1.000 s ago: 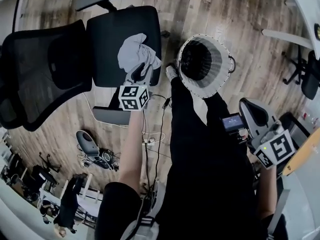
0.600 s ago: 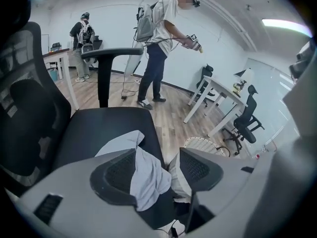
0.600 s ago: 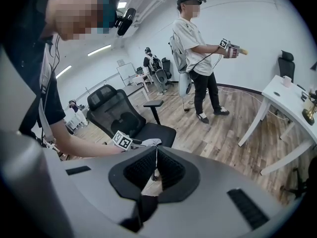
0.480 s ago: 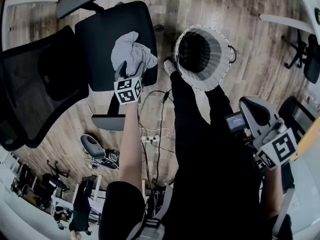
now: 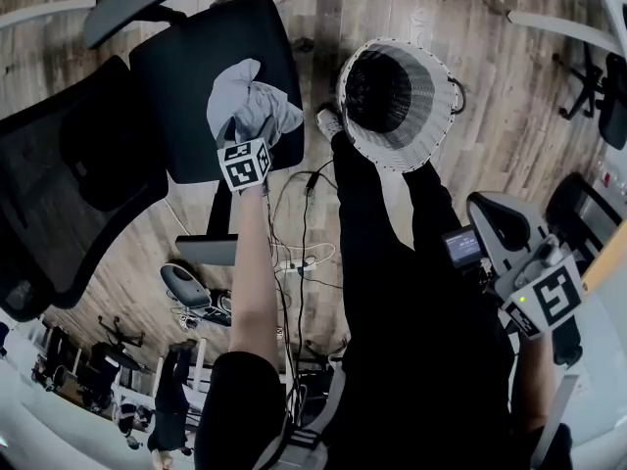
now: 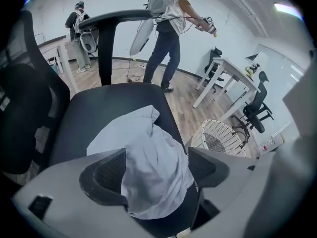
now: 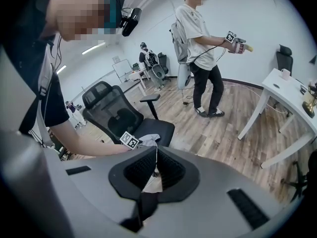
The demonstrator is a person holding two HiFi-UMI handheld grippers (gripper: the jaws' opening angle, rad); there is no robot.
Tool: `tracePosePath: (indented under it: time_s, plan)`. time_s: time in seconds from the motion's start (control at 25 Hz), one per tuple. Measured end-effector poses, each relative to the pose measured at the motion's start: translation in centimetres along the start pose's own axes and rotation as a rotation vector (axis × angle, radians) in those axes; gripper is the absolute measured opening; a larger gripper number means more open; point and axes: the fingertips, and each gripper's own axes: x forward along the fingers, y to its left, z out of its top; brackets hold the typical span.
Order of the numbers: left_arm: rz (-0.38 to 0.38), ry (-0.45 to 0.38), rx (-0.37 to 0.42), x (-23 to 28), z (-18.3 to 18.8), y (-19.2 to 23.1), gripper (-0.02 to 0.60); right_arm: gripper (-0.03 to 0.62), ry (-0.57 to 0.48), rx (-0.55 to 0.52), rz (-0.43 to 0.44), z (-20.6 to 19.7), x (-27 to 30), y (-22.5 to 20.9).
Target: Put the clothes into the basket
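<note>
One grey garment (image 6: 143,148) on chair (image 6: 99,103), between left hand-held gripper's (image 6: 157,170) jaws, just opened wide

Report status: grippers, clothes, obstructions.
Left gripper jaws just opened, astride grey cloth on chair seat, not gripping. Right gripper shut, empty. Basket beside chair, mouth unobstructed.

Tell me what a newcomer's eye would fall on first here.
A crumpled pale blue-grey cloth lies on the black office chair seat, between the jaws of the left hand-held gripper; they have just been opening and stand wide without pressing it. Right of the chair in the head view, a white woven basket stands on the wooden floor. The right hand-held gripper is shut and empty.
</note>
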Motion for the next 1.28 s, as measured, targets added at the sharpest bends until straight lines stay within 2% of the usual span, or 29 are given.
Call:
tracePosePath:
  time_s: [0.28, 0.6, 0.8, 0.88, 1.0, 1.16, 1.28]
  plan:
    - [0.045, 0.061, -0.056, 2.8, -1.6, 1.5, 0.396, 0.017, 0.023, 0.021, 0.001, -1.0, 0.7, -0.2]
    - [0.039, 0.133, -0.051, 4.7, -3.1, 2.3, 0.394, 0.017, 0.017, 0.047, -0.033, -1.6, 0.6, -1.0]
    - [0.060, 0.155, -0.031, 5.4, -3.3, 2.9, 0.388, 0.017, 0.021, 0.058, -0.043, -2.1, 0.3, -0.9]
    - [0.070, 0.158, -0.019, 5.4, -3.3, 3.0, 0.359, 0.017, 0.022, 0.062, -0.051, -2.3, 0.1, -1.1]
    - [0.086, 0.157, -0.017, 5.1, -3.3, 3.4, 0.272, 0.017, 0.018, 0.062, -0.056, -2.5, -0.3, -1.2]
    - [0.103, 0.160, -0.012, 4.7, -3.1, 3.5, 0.124, 0.017, 0.009, 0.066, -0.060, -2.8, -0.7, -1.3]
    - [0.123, 0.164, -0.008, 4.2, -3.2, 3.4, 0.089, 0.017, -0.006, 0.066, -0.064, -2.7, -1.0, -1.3]
